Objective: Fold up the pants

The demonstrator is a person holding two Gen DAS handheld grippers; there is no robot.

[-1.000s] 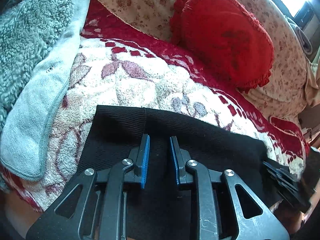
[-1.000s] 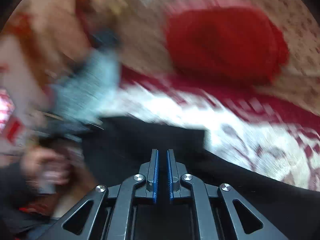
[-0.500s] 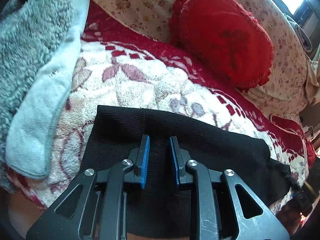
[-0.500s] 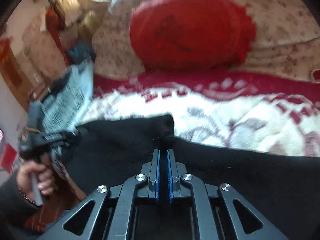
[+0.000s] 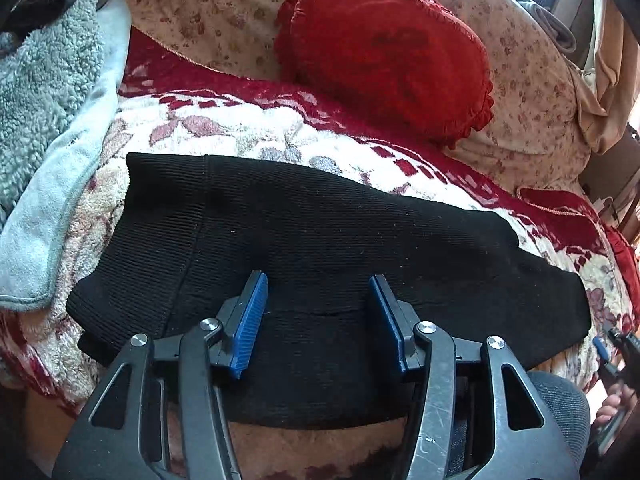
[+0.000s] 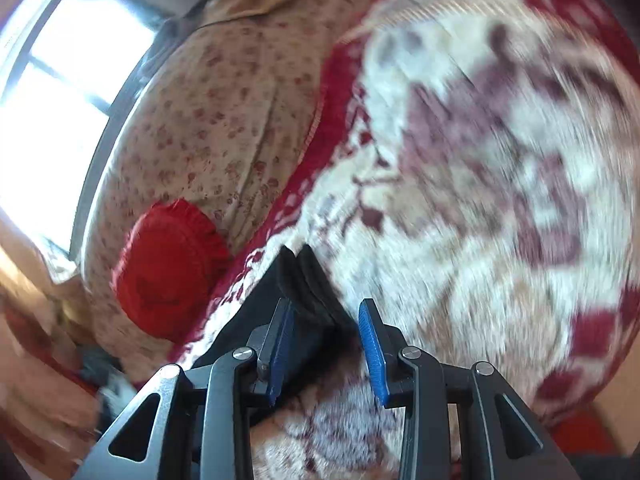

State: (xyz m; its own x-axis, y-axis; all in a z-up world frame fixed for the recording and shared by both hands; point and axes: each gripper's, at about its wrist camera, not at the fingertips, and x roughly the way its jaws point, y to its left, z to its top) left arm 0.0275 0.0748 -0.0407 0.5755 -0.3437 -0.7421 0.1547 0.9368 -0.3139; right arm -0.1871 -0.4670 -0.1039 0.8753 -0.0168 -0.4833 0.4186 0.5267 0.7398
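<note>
The black ribbed pants (image 5: 320, 240) lie folded in a long band across the red-and-white floral blanket (image 5: 248, 136). My left gripper (image 5: 318, 304) is open, its blue pads spread just above the near edge of the pants, holding nothing. In the right wrist view my right gripper (image 6: 326, 332) is open over the folded end of the pants (image 6: 304, 280), which lies between and just beyond the fingers. The right gripper also shows at the far right edge of the left wrist view (image 5: 612, 356).
A red frilled cushion (image 5: 384, 52) leans on the floral sofa back (image 5: 224, 12). A grey fleece blanket (image 5: 44, 92) lies at the left. A bright window (image 6: 60, 88) is behind the sofa. The right wrist view is motion-blurred.
Both grippers have opened. The right gripper let go of the pants end and swung away to the right end; the pants now lie flat in a folded band.
</note>
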